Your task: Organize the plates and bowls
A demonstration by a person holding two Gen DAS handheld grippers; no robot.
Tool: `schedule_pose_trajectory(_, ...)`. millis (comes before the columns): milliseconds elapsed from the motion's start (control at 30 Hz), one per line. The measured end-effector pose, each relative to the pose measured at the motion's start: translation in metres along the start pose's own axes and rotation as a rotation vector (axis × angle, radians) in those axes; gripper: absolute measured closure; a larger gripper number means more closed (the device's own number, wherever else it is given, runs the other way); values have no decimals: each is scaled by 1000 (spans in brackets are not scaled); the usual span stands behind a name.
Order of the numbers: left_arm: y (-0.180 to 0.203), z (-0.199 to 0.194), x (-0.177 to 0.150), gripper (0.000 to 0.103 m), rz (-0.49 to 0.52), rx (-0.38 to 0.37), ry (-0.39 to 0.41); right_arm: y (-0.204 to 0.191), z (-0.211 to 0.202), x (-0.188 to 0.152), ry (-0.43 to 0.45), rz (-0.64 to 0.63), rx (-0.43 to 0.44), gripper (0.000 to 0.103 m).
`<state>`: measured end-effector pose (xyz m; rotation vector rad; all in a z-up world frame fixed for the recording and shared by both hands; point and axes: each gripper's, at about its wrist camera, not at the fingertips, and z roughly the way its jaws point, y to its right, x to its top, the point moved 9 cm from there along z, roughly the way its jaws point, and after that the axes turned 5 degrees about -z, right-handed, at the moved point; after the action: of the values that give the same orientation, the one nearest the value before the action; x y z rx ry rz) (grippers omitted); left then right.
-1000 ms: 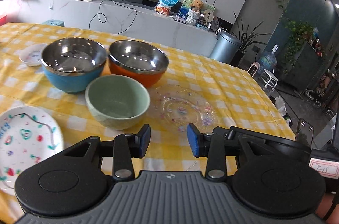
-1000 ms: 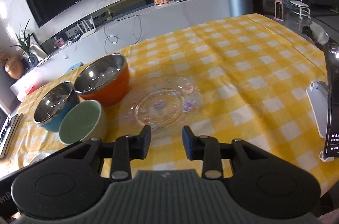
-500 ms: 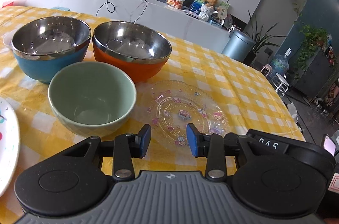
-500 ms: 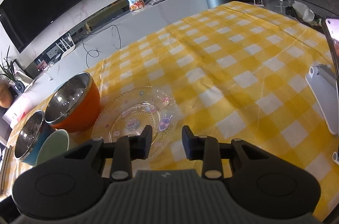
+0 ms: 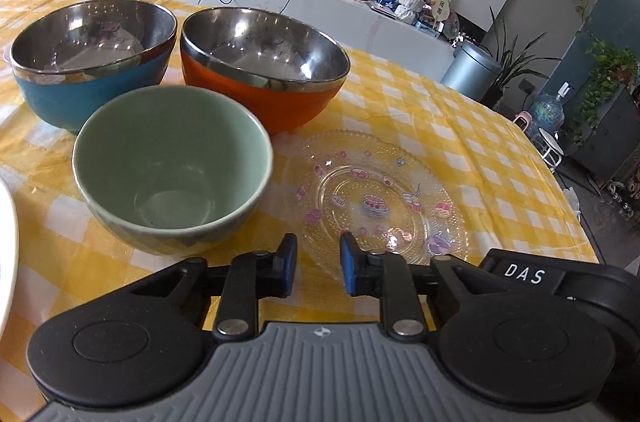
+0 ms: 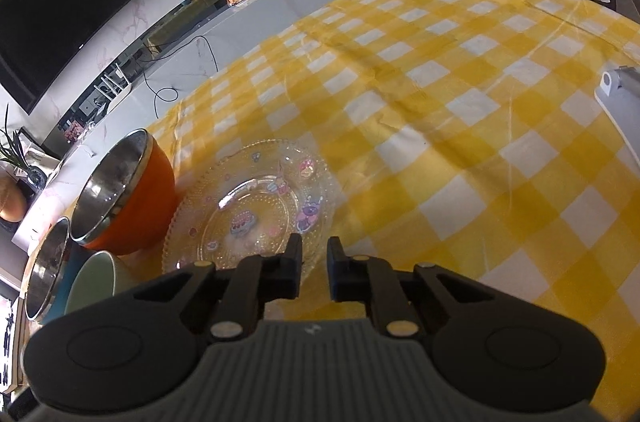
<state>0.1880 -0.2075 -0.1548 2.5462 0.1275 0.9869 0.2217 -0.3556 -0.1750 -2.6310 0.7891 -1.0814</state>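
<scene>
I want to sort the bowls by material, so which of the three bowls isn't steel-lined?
The green ceramic bowl, the one nearest the camera. The blue bowl and the orange bowl behind it both have shiny steel interiors.

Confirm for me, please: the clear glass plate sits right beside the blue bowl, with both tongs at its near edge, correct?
Not quite: the clear glass plate sits beside the orange bowl, not the blue bowl, which stands further left behind the green bowl. The left wrist view shows this. Both the left tongs and right tongs are at its near edge, closing.

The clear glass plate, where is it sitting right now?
The clear glass plate lies on the yellow checked tablecloth, right of the green bowl and before the orange bowl.
</scene>
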Motion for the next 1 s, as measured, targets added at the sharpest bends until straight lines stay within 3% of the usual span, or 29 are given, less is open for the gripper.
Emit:
schedule_pose_trajectory(400,1,-16,-6,82,36,-6,-21,1,-13,0,-21,-8,-35,96)
schedule_pose_trajectory(667,-7,-37,-26,84,72,-5,-75,10,-37,-25,-85,16,6,96)
schedule_pose_trajectory(867,-10,-44,-27,84,102,-11,-73,8,-44,-33,-90,-19,15,95)
schedule_pose_trajectory(967,-12,-46,-22,81,76,-26,-41,8,-42,-32,-84,-34,11,91)
schedule_pose_trajectory(1000,-12,-46,-20,74,77,-26,-28,7,-41,-30,-75,-42,5,91)
